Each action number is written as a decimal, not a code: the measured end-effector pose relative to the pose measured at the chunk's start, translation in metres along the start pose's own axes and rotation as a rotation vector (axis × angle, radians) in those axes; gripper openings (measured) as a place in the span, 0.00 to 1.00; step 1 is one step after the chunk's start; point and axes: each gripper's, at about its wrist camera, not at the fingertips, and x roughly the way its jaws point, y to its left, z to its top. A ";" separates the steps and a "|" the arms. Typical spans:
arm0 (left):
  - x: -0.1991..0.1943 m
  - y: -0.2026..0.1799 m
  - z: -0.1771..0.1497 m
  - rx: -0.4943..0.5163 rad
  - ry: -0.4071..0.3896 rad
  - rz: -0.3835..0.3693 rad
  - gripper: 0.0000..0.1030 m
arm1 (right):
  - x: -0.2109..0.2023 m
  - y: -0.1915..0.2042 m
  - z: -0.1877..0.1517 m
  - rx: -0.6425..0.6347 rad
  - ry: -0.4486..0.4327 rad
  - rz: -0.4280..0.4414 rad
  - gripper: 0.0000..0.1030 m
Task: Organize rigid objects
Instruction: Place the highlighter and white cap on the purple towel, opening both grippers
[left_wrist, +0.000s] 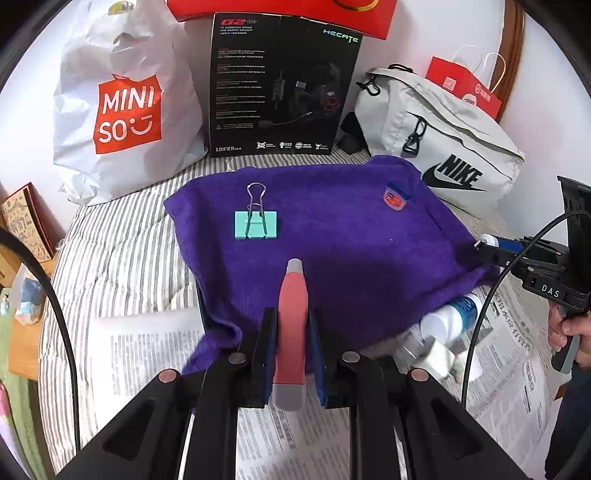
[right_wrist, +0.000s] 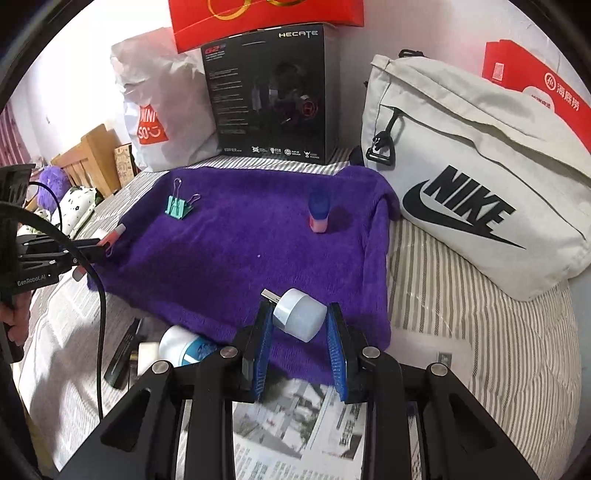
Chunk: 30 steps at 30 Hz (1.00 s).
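A purple towel (left_wrist: 351, 240) is spread on the striped bed. On it lie a teal binder clip (left_wrist: 255, 223) at the back left and a small red and blue object (left_wrist: 396, 197) at the back right. My left gripper (left_wrist: 291, 317) is shut on a red pen-shaped tool with grey ends (left_wrist: 293, 302), held over the towel's near edge. My right gripper (right_wrist: 299, 310) is shut on a white dome-shaped USB lamp (right_wrist: 301, 314) above the towel's front edge. Each gripper appears in the other's view: the right gripper (left_wrist: 484, 247) at the right, the left gripper (right_wrist: 99, 245) at the left.
Newspaper (right_wrist: 295, 424) covers the bed in front of the towel. On it lie a white bottle with a blue label (right_wrist: 184, 345), a white plug (left_wrist: 439, 356) and a black stick (right_wrist: 123, 354). A Miniso bag (left_wrist: 125, 110), a black headset box (left_wrist: 280, 85) and a grey Nike bag (right_wrist: 472, 192) line the back.
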 end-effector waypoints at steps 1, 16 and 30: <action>0.002 0.001 0.002 -0.002 0.000 0.000 0.16 | 0.003 -0.001 0.003 -0.001 0.003 0.000 0.28; 0.041 0.015 0.025 -0.033 0.031 0.009 0.16 | 0.043 -0.009 0.038 -0.049 0.040 -0.021 0.28; 0.066 0.022 0.036 -0.020 0.075 0.029 0.16 | 0.098 -0.019 0.053 -0.055 0.116 -0.040 0.28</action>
